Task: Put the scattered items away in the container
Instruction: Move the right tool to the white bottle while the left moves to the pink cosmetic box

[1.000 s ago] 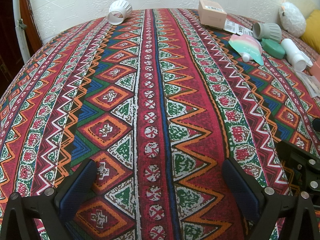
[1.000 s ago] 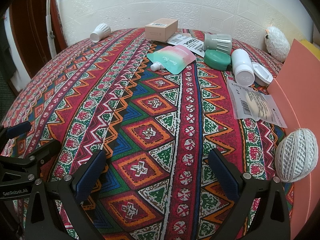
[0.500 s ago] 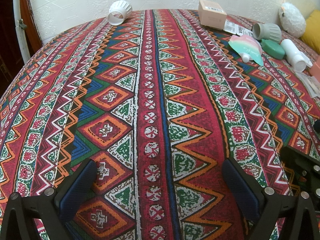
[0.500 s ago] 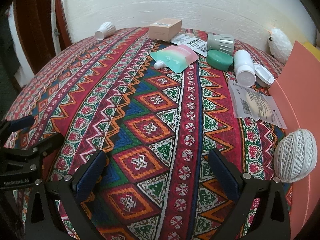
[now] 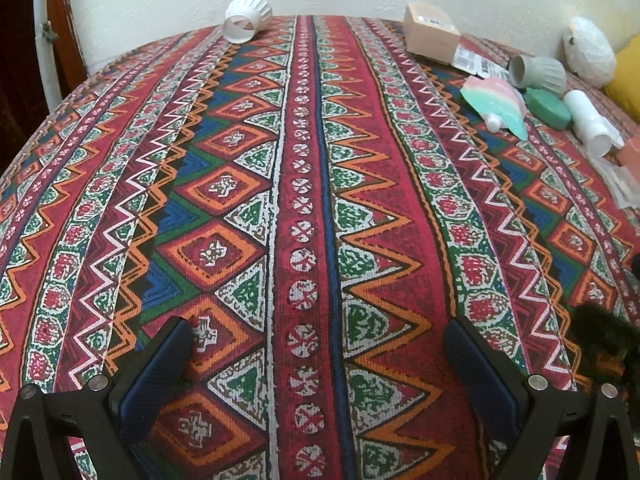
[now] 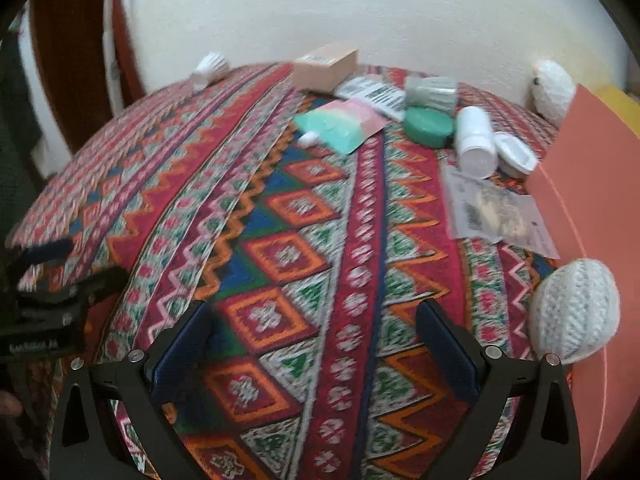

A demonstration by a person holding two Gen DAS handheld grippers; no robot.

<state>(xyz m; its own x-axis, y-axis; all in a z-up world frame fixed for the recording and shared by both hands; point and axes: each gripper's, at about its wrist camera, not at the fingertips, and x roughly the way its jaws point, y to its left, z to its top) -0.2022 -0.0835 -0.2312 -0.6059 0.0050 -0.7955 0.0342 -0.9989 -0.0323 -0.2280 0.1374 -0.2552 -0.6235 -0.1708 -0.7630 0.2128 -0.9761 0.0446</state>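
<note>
Scattered items lie on the patterned cloth far ahead: a white ribbed cup (image 5: 246,16), a tan box (image 5: 430,32), a pastel pouch (image 6: 340,124), a grey ribbed cup (image 6: 430,94), a green round case (image 6: 428,126), a white bottle (image 6: 474,140) and a clear packet (image 6: 496,212). A ball of white twine (image 6: 574,312) rests against the orange container (image 6: 592,200) at the right. My left gripper (image 5: 318,332) is open over bare cloth. My right gripper (image 6: 314,312) is open too, holding nothing, left of the twine.
A white wall runs behind the cloth-covered surface (image 5: 320,200). A white fluffy ball (image 5: 590,52) and a yellow cushion (image 5: 628,76) sit at the far right. A white lid (image 6: 514,152) lies beside the bottle. A dark wooden frame (image 6: 60,80) stands at the left.
The right wrist view has tilted up a little and gone blurred, so the right gripper is moving. The left gripper has barely shifted. Both stay open.
</note>
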